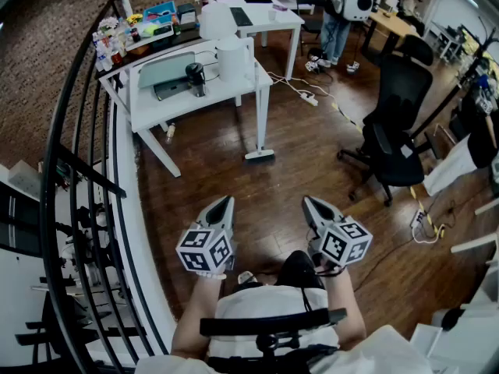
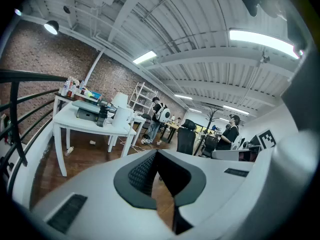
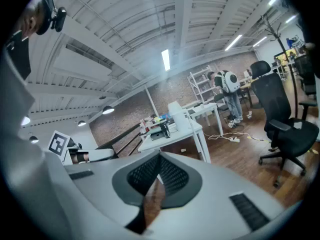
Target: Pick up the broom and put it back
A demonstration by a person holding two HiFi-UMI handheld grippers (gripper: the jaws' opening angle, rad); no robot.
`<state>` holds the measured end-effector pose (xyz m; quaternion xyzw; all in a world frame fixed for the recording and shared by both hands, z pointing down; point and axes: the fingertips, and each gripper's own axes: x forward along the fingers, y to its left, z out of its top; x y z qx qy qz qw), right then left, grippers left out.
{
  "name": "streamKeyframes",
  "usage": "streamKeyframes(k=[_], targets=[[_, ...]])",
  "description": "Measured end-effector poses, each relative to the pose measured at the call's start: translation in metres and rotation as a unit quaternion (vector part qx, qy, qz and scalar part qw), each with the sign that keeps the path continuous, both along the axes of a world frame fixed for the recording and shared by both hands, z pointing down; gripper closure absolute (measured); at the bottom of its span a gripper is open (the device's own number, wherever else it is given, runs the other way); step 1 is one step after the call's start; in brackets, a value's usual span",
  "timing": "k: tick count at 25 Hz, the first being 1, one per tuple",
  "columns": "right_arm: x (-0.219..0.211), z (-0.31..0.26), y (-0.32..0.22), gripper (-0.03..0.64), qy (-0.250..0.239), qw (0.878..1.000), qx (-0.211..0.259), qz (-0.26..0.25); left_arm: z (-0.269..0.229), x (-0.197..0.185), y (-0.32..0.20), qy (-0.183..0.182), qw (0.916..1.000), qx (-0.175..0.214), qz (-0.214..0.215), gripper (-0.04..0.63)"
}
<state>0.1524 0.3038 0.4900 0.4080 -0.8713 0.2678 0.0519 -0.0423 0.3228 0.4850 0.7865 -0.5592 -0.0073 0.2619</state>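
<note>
The broom [image 1: 260, 155] shows in the head view as a flat white head on the wooden floor, at the foot of the white table's [image 1: 156, 111] front right leg. Its handle is hard to tell from that leg. My left gripper [image 1: 226, 202] and right gripper [image 1: 309, 201] are held side by side low in the frame. Both point forward toward the broom and stay well short of it. In the left gripper view the left gripper [image 2: 156, 153] has its tips together with nothing between them. In the right gripper view the right gripper [image 3: 160, 156] is likewise shut and empty.
A black stair railing [image 1: 78, 170] curves along the left. A black office chair [image 1: 398, 142] stands at right. A power strip and cables [image 1: 308, 97] lie on the floor beyond the table. A person [image 1: 339, 14] stands at the far desks. A small bottle [image 1: 170, 133] lies under the table.
</note>
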Motion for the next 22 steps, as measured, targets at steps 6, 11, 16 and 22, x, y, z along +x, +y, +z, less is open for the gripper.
streamKeyframes(k=[6, 11, 16, 22], targets=[[-0.015, -0.002, -0.022, 0.609, -0.005, 1.000, 0.004, -0.004, 0.003, -0.011, -0.018, 0.003, 1.0000, 0.002, -0.003, 0.606], [-0.024, 0.004, -0.061, 0.609, -0.012, 1.000, 0.005, -0.011, 0.006, -0.014, -0.051, 0.002, 1.0000, 0.004, -0.008, 0.606], [-0.033, 0.017, -0.141, 0.609, -0.020, 0.999, 0.008, -0.029, 0.013, -0.010, -0.122, -0.006, 0.9999, 0.008, -0.012, 0.606], [-0.044, 0.016, -0.258, 0.609, -0.032, 0.998, 0.001, -0.058, 0.009, -0.006, -0.233, -0.017, 0.9995, 0.001, -0.028, 0.606]])
